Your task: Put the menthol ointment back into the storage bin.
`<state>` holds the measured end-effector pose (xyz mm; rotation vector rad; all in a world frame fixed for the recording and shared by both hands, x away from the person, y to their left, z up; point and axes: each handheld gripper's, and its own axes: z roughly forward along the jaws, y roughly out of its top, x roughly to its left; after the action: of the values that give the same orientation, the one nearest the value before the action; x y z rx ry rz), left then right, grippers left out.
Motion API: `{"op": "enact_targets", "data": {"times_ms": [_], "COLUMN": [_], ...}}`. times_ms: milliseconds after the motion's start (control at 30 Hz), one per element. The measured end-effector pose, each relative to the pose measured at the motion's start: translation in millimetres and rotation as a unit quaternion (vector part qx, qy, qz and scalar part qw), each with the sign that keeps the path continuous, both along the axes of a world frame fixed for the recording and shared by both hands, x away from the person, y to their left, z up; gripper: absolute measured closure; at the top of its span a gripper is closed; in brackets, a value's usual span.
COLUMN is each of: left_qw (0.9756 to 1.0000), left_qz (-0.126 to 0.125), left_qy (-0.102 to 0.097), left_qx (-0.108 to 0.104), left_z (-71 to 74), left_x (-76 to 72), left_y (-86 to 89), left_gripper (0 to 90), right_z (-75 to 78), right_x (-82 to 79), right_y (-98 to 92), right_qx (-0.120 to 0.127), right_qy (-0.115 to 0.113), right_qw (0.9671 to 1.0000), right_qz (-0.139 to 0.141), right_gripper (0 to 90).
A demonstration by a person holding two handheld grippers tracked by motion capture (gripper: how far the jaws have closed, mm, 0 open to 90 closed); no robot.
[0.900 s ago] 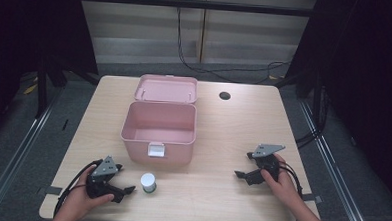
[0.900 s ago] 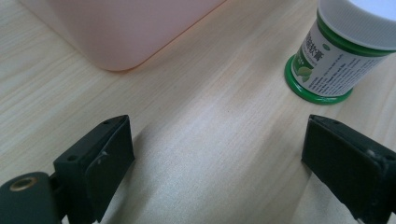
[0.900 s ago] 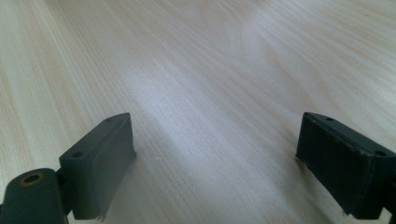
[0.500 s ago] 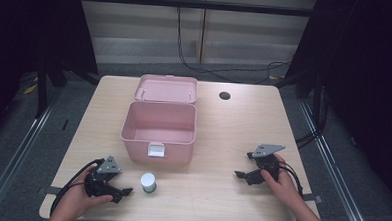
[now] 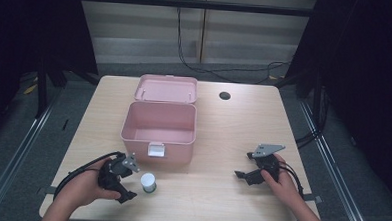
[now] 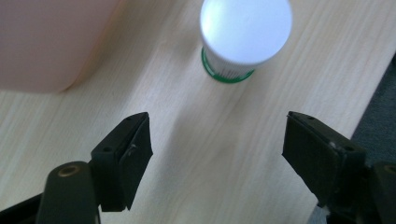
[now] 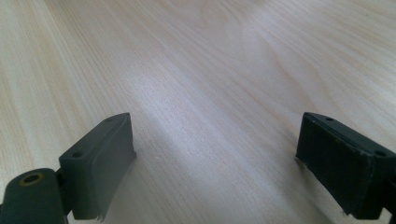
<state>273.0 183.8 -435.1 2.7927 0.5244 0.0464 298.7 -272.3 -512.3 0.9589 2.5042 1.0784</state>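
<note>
Surface (image 5: pixel 232 142): pale wood, fine lengthwise grain, one small black round hole (image 5: pixel 224 95) right of the box. Box (image 5: pixel 158 131): pastel pink all over, body and open lid; latch (image 5: pixel 156 149) on its front is white. Bottle (image 5: pixel 148 182) just in front of the box: white cap, white body, green band at the base. Left gripper (image 5: pixel 125 185) and right gripper (image 5: pixel 242 175): black, grey plates on top, black cables. Floor around the surface: dark grey.
</note>
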Motion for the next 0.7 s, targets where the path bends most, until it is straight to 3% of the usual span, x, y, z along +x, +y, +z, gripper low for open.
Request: {"op": "enact_targets", "data": {"times_ms": [333, 700], "left_qw": [0.9987, 0.9977], "left_qz": [-0.016, 0.003], "left_qy": [0.027, 0.047], "left_qx": [0.039, 0.049], "left_z": [5.2, 4.4], "left_x": [9.5, 16.6], "left_y": [-31.4, -52.3], "left_gripper": [29.5, 38.3], "right_z": [0.0, 0.0], "right_x": [0.0, 0.0], "right_y": [0.0, 0.0], "right_qx": [0.0, 0.0], "right_qy": [0.0, 0.0], "right_qw": [1.0, 1.0], "right_qz": [0.0, 0.0], "right_gripper": [10.6, 10.5]}}
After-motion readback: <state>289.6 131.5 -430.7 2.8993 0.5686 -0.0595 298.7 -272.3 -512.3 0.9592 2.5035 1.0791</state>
